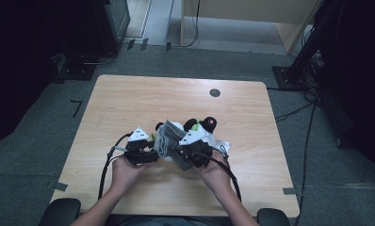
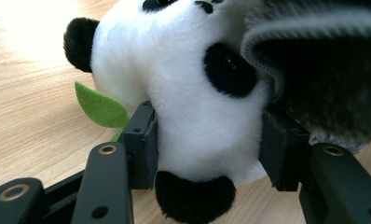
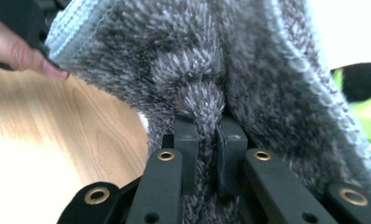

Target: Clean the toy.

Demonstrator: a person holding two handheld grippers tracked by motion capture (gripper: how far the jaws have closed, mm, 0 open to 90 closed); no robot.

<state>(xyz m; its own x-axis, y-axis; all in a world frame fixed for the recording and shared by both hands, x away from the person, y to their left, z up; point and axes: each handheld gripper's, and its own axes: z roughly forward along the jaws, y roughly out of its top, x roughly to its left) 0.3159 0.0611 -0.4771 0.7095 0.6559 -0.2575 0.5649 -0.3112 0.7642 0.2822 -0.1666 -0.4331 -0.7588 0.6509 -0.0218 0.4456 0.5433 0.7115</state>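
**Grey cloth pinched over a clamped panda**

The plush panda point(image 2: 197, 107) lies near the table's point(image 1: 129, 94) centre, a little toward the person. The left gripper point(image 1: 139, 149) has its 2 jaws pressed into the toy's white head, 1 on each cheek, so it is gripping the panda; a green felt leaf point(image 2: 99, 108) sticks out at 9 o'clock of the head in the left gripper view. The right gripper point(image 3: 207, 140) has its jaws squeezed tight on a fold of the grey fluffy cloth point(image 3: 249, 79), which rises from the pads toward 12 o'clock.

What the next move likely turns on: in the high view the cloth point(image 1: 169, 136) sits between the 2 grippers, draped on the panda's right side, at about 3 o'clock of the left gripper. Its free edge hangs over the toy's eye in the left gripper view point(image 2: 314, 60). The right hand point(image 1: 214, 172) is the nearer 1 to the cloth and already holds it, so drawing it across the head toward 9 o'clock looks to be its job, while the left steadies the toy.
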